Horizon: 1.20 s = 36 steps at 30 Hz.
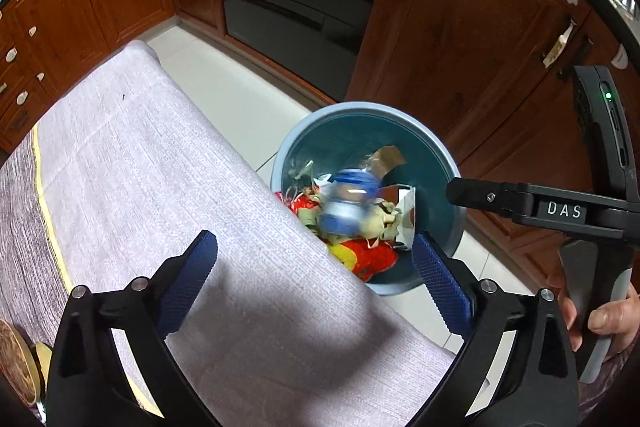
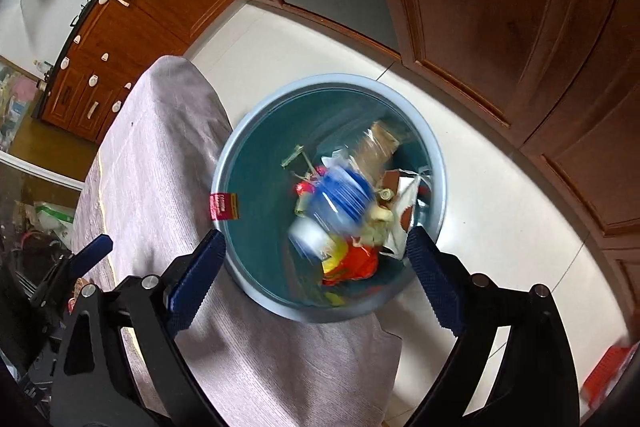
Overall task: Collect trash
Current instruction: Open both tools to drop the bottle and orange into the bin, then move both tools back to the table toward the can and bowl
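Release over the bin [image 2: 434, 163]: both the left gripper [image 1: 316, 259] and right gripper [image 2: 316, 247] had jaws wide apart and empty, while the blurred blue-and-white container [image 2: 340, 199] fell onto trash inside the bin, just beside the cloth-covered desk [image 1: 140, 147]. A good release stays centred above the rim.

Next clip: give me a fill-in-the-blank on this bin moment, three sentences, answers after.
1. The blurred blue-and-white item is over the ____.
2. Both the left claw and right claw are ____.
3. The bin stands on the floor beside the cloth-covered ____.

Missing words: bin; open; table
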Motion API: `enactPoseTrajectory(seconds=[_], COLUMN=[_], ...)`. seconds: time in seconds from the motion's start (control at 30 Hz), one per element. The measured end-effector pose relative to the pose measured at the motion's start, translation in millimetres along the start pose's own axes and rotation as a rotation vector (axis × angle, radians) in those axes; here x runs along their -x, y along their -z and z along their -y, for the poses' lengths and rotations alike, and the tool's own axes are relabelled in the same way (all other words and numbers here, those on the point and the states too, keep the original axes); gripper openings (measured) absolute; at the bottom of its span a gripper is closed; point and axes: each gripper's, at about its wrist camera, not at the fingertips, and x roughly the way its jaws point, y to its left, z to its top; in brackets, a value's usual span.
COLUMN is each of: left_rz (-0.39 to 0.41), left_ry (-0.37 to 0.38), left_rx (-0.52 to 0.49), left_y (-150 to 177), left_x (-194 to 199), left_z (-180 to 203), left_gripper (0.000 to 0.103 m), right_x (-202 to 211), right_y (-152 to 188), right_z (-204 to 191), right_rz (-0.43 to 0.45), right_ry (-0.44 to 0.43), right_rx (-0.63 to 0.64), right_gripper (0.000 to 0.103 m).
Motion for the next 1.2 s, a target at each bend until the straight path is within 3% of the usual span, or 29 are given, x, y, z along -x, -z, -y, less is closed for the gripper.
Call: enactPoseTrajectory(seconds=[0.3, 0.7, 0.93, 1.2], left_rz=[0.017, 0.076, 0.105, 0.120], left_ry=[0.007, -0.001, -0.023, -0.100], left_rx=[0.003, 0.030, 0.085, 0.186], left_y=[10, 25, 51, 101], left_x=[18, 59, 88, 120], left_z=[3, -16, -45, -111], left_gripper=[0.098, 0.098, 0.099, 0.099], right_x=[8, 32, 35, 23], right_y=[13, 32, 54, 86], right_z=[-4, -41, -90, -164], right_rz=[-0.017, 0.007, -0.007, -0.051], right_ry=[0.012, 0.004, -0.017, -0.046], right_rx=[-0.006, 0.048, 0.123, 0.243], right_gripper=[0.088, 0.088, 0.088, 0.088])
